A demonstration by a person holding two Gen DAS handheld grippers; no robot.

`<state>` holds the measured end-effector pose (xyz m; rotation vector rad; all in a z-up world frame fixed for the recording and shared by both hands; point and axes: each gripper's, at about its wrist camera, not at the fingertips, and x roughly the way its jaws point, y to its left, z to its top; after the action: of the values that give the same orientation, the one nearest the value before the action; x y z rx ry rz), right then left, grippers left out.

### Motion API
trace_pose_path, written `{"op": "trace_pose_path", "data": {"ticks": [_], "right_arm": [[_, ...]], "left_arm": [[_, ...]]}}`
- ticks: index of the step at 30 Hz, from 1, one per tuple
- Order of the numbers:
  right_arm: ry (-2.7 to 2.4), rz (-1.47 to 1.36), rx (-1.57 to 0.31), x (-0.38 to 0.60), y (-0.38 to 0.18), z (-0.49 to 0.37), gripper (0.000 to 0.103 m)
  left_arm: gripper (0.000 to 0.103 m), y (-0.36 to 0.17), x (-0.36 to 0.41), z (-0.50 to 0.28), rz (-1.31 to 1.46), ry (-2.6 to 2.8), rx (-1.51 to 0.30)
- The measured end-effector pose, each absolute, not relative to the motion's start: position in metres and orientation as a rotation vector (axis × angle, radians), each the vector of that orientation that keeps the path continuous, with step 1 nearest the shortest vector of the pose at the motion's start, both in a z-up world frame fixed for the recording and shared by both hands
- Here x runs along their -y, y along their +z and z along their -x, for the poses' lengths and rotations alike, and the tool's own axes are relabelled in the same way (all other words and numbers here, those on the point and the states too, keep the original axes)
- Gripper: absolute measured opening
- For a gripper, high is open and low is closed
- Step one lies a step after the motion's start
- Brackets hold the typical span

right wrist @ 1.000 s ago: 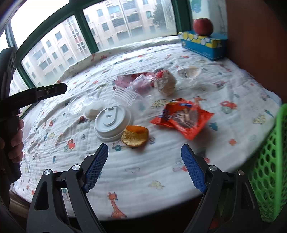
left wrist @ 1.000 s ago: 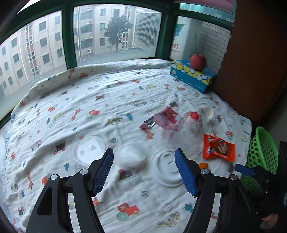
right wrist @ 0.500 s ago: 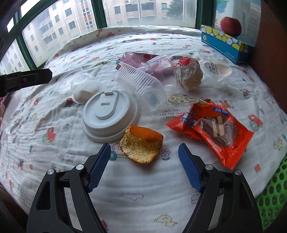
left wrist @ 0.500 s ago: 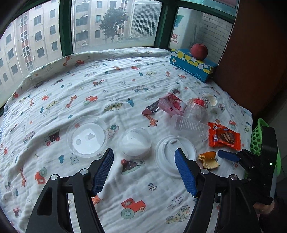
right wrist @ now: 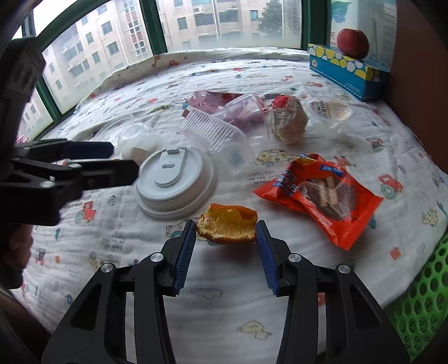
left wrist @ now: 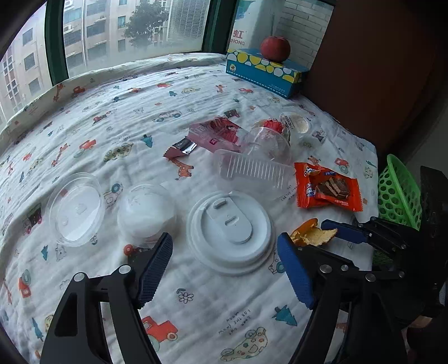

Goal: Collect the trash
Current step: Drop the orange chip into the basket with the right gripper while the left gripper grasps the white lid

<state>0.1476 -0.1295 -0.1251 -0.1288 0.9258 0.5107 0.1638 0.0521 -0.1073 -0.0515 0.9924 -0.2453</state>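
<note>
Peel [right wrist: 226, 227] between closing right tool [right wrist: 225, 253]

A home, by the look of it — a bay-window nook in an upper-floor flat. Green-framed window [right wrist: 151, 30] panes curve around the far side, and beyond them stand apartment blocks [left wrist: 100, 36] and a tree [left wrist: 145, 25], seen from well above the ground. The surface under the window is covered by a quilted child's blanket [left wrist: 134, 106] printed with cars, giraffes and trucks. At the far right a tissue box [right wrist: 347, 70] sits against a white brick wall [left wrist: 302, 25] with an apple [right wrist: 352, 43] on top — household things. At the near right edge stands a green plastic basket [right wrist: 420, 296], beside a dark brown panel [left wrist: 378, 70].
</note>
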Motion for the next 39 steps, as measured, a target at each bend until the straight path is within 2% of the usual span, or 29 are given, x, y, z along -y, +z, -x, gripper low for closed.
{"op": "trace_pose_path", "data": {"ticks": [11, 26, 39], "right_arm": [[0.485, 0.046, -0.891, 0.159, -0.101, -0.137, 0.044], [0.404, -0.003, -0.848, 0.204, -0.078, -0.109, 0.044], [0.165, -0.058, -0.793, 0.301, -0.057, -0.088, 0.044]], "left_arm": [[0.075, -0.134, -0.03, -0.184, 0.006, -0.25, -1.055], [0.075, -0.139, -0.023, -0.19, -0.046, -0.208, -1.039], [0.075, -0.09, -0.018, -0.157, -0.016, -0.261, -0.955]]}}
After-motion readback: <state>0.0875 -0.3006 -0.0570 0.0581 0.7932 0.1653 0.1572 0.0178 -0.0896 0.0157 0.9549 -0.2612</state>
